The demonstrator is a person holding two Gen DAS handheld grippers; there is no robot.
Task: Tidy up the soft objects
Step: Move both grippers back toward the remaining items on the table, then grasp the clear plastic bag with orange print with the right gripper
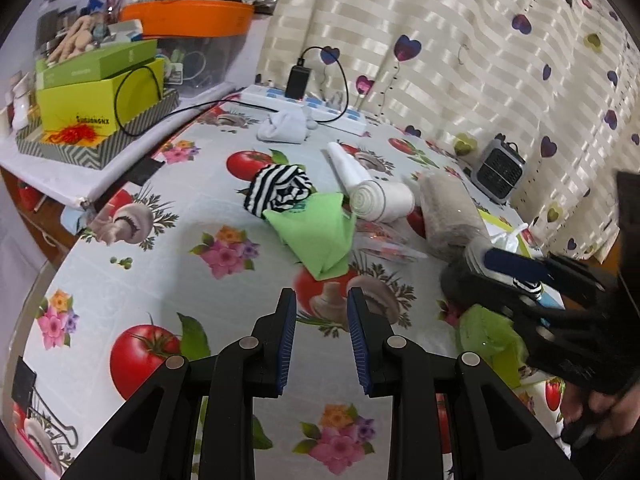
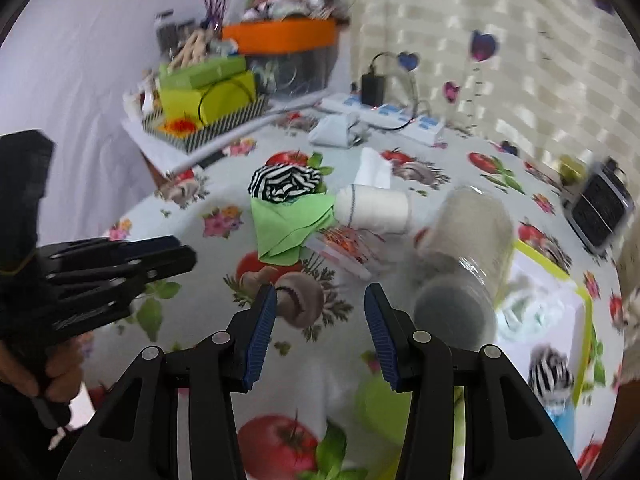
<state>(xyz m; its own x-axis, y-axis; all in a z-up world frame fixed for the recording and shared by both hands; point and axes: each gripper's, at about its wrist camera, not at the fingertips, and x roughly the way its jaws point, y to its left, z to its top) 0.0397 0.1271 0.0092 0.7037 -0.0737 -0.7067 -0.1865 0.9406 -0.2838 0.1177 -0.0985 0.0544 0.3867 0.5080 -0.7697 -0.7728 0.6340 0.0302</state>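
Your left gripper (image 1: 322, 310) — jaws apart, empty, above tablecloth (image 1: 168, 280). Your right gripper (image 2: 320, 306) — jaws spread, empty. Green cloth (image 1: 316, 232) mid-table, touching striped cloth (image 1: 280, 190) and white roll (image 1: 380, 200).

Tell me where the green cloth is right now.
The green cloth lies mid-table in both views, touching the striped cloth behind it, with the white roll to its right.

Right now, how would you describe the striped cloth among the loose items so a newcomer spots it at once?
On the vegetable-print tablecloth, find the central pile. The striped cloth sits at its left end, touching the green cloth. It alone has black-and-white stripes.
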